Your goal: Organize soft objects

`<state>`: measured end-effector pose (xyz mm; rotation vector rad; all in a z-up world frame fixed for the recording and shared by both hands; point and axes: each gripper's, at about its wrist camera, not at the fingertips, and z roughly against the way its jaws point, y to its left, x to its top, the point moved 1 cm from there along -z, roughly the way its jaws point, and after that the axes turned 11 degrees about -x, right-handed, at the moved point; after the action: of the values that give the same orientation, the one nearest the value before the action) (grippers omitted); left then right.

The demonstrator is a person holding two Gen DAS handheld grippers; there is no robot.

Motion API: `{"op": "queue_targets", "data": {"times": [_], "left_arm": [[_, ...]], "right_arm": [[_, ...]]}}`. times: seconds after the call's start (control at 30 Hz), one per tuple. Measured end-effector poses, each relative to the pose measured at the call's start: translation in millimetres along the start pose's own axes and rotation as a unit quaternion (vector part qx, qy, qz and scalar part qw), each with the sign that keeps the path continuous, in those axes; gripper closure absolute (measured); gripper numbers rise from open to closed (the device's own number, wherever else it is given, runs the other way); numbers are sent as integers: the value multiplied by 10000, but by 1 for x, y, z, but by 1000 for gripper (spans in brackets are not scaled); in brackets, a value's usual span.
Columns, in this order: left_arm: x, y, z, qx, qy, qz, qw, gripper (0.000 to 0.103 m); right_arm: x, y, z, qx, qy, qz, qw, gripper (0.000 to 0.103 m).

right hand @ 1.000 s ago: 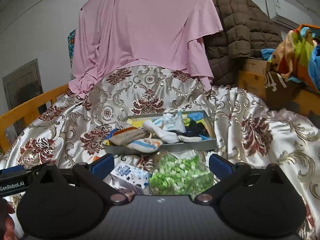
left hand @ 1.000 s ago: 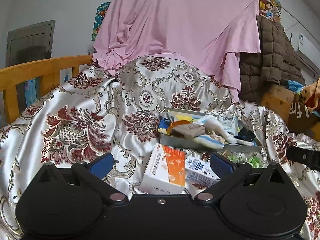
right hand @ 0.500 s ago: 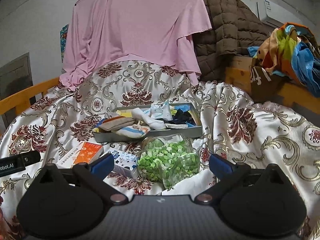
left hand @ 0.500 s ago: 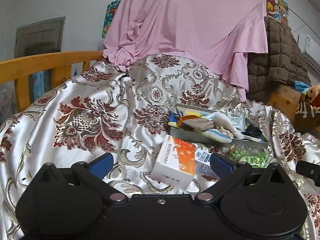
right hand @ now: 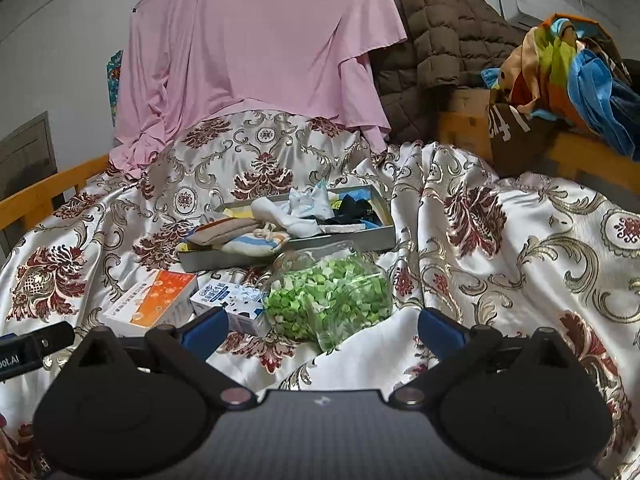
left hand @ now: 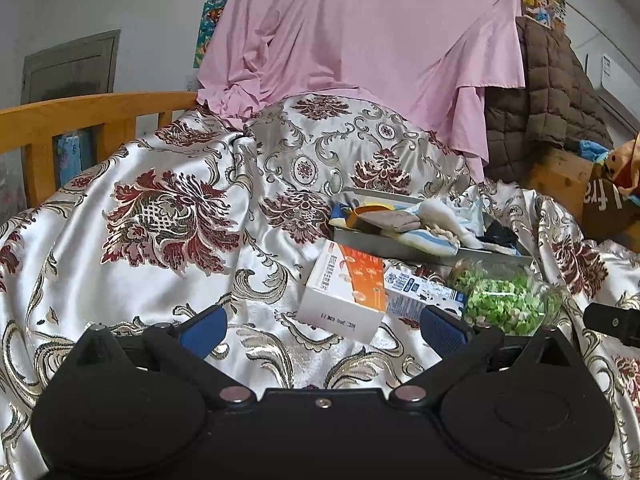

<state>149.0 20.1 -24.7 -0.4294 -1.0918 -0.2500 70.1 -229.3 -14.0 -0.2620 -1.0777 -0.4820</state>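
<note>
A grey tray (right hand: 352, 240) on the floral satin bedspread holds several socks and small cloths, among them a brown sock (right hand: 224, 230) and a white sock (right hand: 280, 216); it also shows in the left wrist view (left hand: 400, 246). In front of it lie an orange-and-white box (left hand: 348, 292) (right hand: 154, 300), a small blue-and-white carton (right hand: 232, 300) and a clear bag of green bits (right hand: 328, 300) (left hand: 504, 300). My left gripper (left hand: 322, 330) is open and empty, short of the box. My right gripper (right hand: 322, 328) is open and empty, just short of the green bag.
A pink sheet (right hand: 256, 48) hangs behind the bed. A brown quilted coat (right hand: 440, 40) and colourful cloths (right hand: 568, 68) sit on a wooden rail at the right. A wooden bed rail (left hand: 80, 116) runs along the left.
Both grippers have drawn back from the tray and lifted a little; the box, carton and green bag now show in full ahead of the fingers. Jaws stay open.
</note>
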Motion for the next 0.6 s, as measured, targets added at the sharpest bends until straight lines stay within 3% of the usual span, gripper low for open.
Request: {"op": "queue_targets", "data": {"times": [0.6], "left_arm": [[-6, 1, 3, 66, -23, 60, 10000, 1]], "right_arm": [[-13, 13, -1, -105, 20, 351, 9993, 0]]}}
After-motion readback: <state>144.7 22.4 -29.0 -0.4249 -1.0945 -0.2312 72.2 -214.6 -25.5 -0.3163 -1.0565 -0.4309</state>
